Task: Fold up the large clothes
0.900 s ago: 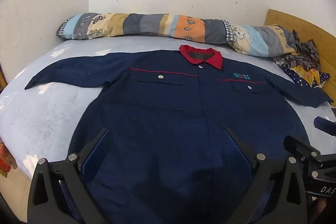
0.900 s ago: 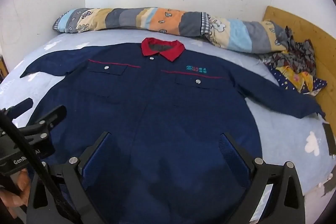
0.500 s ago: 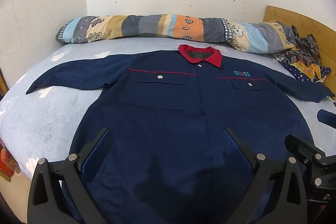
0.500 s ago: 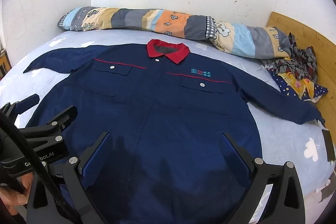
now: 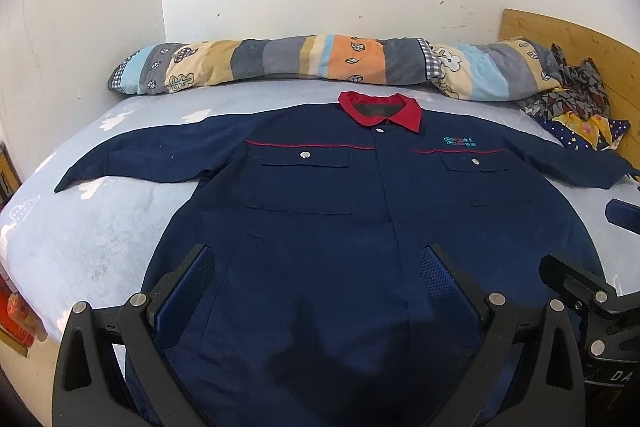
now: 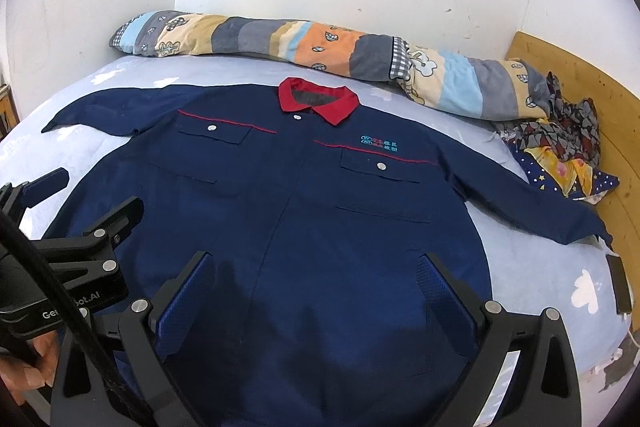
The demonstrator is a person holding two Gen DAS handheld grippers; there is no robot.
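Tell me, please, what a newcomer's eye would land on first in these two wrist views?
First, the navy work jacket spread flat and face up on the pale blue bed, sleeves stretched out to both sides, its red collar towards the wall. Behind it a rolled striped quilt lies along the wall, with a heap of patterned fabric by the wooden headboard. Both tools, left and right, hang open above the hem.
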